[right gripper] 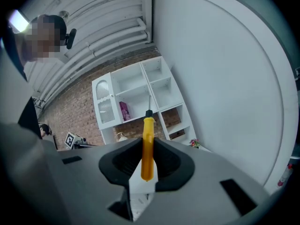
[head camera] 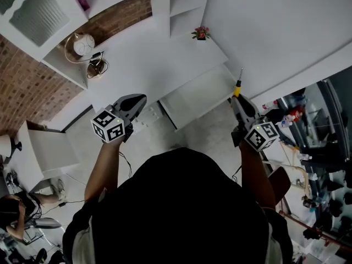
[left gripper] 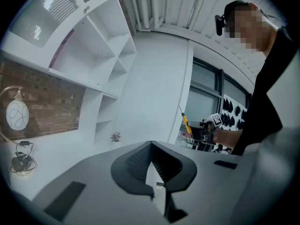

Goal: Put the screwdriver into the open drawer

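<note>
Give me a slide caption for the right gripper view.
Right gripper holds a yellow-handled screwdriver, tip toward the white shelves.

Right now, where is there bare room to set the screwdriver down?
The open drawer looks bare throughout. The desk top is bare between the globe lamp at its left end and the flower pot at its far right corner. Only around the lamp's cable is it crowded.

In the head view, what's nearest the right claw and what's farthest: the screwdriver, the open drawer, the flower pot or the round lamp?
Starting from the right claw:
1. screwdriver, held in the claw itself.
2. open drawer, just to its left.
3. flower pot, beyond the drawer, on the desk's back corner.
4. round lamp, far off to the left.
</note>
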### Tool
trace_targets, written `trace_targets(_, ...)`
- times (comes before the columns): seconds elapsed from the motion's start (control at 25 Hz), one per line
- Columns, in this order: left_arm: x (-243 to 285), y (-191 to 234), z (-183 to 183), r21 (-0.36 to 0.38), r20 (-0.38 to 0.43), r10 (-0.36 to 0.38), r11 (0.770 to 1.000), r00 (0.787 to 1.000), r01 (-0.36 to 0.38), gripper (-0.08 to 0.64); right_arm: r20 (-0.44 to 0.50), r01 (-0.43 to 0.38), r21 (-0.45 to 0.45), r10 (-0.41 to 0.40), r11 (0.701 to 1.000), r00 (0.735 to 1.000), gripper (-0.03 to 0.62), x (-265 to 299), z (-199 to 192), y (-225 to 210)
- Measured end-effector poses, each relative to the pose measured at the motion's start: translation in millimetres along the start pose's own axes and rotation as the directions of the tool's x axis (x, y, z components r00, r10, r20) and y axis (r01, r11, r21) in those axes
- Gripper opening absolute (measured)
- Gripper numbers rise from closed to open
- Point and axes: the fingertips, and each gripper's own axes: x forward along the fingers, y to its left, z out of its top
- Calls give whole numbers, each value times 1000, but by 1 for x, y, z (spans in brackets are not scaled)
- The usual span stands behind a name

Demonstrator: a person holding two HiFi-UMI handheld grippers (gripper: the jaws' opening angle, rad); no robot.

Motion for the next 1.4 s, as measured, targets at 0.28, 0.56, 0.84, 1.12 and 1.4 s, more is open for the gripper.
trace_targets(0.28,-10,16,0,-2,1,5,1000,1000,-5,15,1,-3,-2,3,1000,1000,81,15,-3,11)
trace_targets(0.56,-20,20,-1,0,-4,0,1000,1000,0,15,8,-1,1,1,1000,1000,83,18,-5,19)
trace_targets(0.84,-29,20,5,6,14,2,1000,1000,-2,15,-3,3,-8,-3,1000,1000,83,15,-5,28)
trace_targets(1.12,-34,17,1,-6,19,-5,1000,1000,5,15,2,8,-25,-7,1000,1000,83,12,-1,30)
trace_targets(1.4,-36,21,0,-7,24,4,1000,1000,-4,15,-6,13,-14,-13,1000,1000,81,13,-4,27)
